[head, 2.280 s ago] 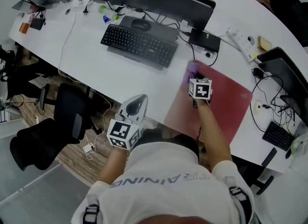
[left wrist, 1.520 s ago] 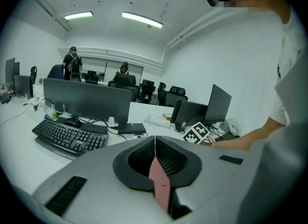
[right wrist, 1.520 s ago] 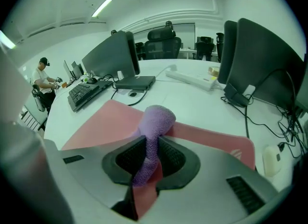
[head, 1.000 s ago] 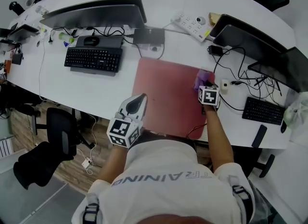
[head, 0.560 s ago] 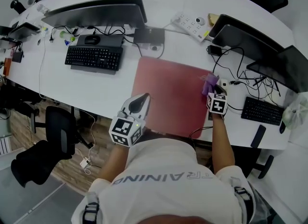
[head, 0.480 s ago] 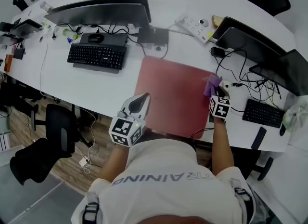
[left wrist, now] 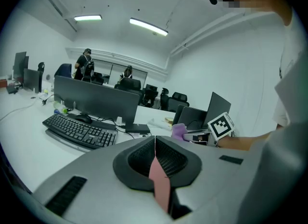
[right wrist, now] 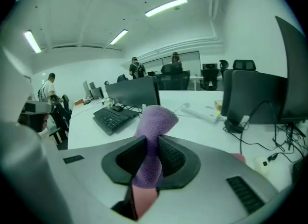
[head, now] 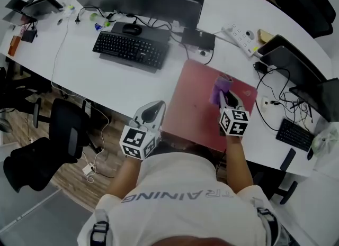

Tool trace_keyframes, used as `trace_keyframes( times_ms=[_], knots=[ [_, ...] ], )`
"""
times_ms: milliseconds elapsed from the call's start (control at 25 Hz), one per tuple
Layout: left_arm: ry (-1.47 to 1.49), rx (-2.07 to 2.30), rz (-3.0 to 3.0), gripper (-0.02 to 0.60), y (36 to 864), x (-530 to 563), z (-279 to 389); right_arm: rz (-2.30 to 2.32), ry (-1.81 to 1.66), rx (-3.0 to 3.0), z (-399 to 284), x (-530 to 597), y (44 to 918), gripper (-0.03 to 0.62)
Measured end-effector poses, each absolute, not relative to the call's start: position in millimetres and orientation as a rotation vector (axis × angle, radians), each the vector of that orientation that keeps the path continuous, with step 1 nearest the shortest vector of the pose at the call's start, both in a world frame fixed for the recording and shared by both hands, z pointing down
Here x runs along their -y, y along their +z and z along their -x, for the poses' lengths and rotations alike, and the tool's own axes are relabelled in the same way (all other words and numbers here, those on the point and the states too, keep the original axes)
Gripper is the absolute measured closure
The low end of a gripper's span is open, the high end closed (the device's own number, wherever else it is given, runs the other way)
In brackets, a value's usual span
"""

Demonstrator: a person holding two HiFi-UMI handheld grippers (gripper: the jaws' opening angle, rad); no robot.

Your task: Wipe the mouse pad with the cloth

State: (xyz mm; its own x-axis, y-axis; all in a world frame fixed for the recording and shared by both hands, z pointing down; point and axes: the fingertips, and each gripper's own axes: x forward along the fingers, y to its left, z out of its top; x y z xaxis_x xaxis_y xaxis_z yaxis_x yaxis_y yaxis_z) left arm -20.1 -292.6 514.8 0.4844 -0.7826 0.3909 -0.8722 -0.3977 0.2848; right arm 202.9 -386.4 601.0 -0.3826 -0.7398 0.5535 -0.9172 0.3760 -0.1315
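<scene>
Right gripper view: right tongs (right wrist: 147,163) pinch the cloth (right wrist: 154,122); left tongs (left wrist: 155,155) pressed together, empty. Sweeping past the mouse pad (head: 193,105) rightward could snag cables (head: 273,102).

Bright, even overhead light — fisheye-bent edges

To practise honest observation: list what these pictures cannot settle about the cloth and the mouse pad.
1. Whether the purple cloth touches the red mouse pad: in the head view the right tongs cover the contact; in the right gripper view their own body blocks most of the pad.
2. Part of the pad's near edge: head view, under the person's right forearm.
</scene>
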Motion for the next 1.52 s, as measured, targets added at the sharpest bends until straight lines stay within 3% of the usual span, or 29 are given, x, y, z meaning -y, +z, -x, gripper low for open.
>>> trace_keyframes(
  times_ms=[320, 600, 1080, 1520],
  knots=[
    [0.272, 1.438, -2.225, 0.549, 528, 271, 110, -1.142, 0.623, 2.267, -43, 349, 646, 0.500],
    [0.289, 1.491, -2.190, 0.549, 530, 251, 159, -1.118, 0.754, 2.109, 2, 333, 710, 0.500],
    [0.339, 1.405, -2.280, 0.549, 520, 260, 127, -1.185, 0.796, 2.008, -30, 330, 736, 0.500],
    [0.347, 1.350, -2.350, 0.549, 505, 262, 31, -1.226, 0.817, 1.970, -147, 319, 741, 0.500]
  ],
)
